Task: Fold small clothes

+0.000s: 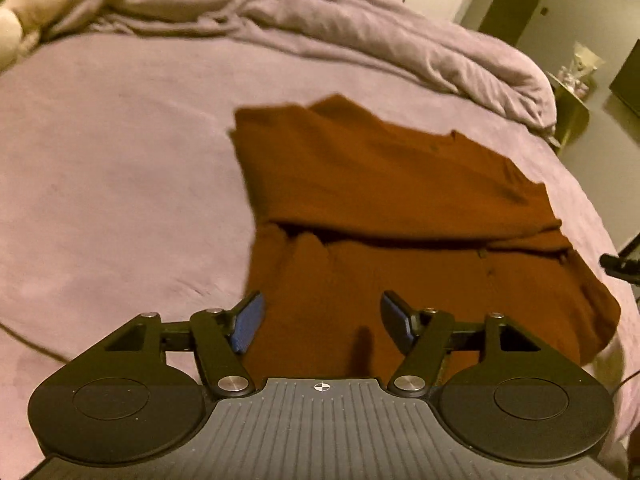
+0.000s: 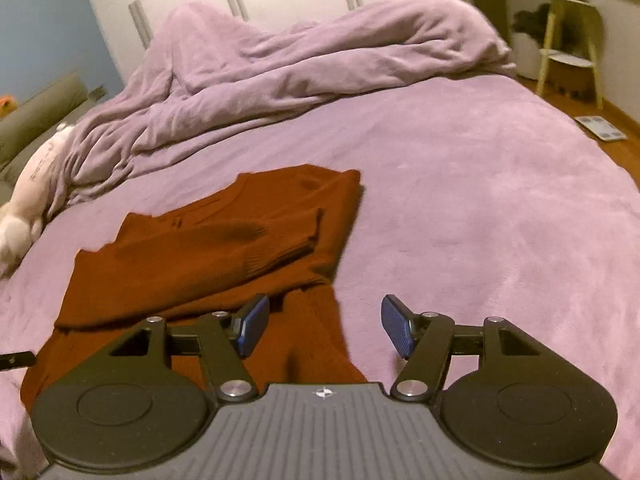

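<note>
A rust-brown knit sweater lies on the purple bed sheet, partly folded, with a sleeve laid across its body. It also shows in the right wrist view, the cuffed sleeve on top. My left gripper is open and empty above the sweater's near hem. My right gripper is open and empty above the sweater's near right edge, its right finger over bare sheet. The tip of the other gripper shows at the right edge of the left view and at the left edge of the right view.
A crumpled purple duvet is heaped along the far side of the bed. A plush toy lies at the far left. A small side table and a scale stand on the floor to the right.
</note>
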`<control>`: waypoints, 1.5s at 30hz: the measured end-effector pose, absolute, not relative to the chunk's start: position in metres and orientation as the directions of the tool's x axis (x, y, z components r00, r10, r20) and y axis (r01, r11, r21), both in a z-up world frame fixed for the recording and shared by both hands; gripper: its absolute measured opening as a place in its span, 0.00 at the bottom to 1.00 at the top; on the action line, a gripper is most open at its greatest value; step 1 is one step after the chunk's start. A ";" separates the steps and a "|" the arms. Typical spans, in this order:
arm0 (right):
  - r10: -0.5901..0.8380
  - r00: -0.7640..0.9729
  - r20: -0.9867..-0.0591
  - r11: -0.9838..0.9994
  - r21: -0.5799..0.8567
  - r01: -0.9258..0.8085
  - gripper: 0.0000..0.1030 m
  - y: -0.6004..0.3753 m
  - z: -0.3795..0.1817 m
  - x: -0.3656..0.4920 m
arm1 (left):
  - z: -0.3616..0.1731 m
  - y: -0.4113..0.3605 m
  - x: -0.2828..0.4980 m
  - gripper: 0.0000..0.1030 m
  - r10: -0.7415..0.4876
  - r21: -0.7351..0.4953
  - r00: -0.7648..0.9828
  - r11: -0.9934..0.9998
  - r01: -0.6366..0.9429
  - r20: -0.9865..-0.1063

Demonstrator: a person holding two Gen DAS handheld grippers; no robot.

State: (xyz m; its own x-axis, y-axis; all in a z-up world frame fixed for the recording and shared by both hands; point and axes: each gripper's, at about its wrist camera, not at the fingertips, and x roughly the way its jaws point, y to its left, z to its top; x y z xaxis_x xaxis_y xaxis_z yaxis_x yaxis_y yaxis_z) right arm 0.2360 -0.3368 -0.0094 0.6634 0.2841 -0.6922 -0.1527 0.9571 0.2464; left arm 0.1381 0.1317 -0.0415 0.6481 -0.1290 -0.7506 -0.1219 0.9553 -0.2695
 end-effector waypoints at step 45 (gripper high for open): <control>0.161 0.707 -0.689 0.958 -0.063 -0.280 0.08 -0.260 -0.020 0.328 | -0.027 0.144 0.244 0.13 -0.058 -0.181 0.673 0.977 -0.114 -0.737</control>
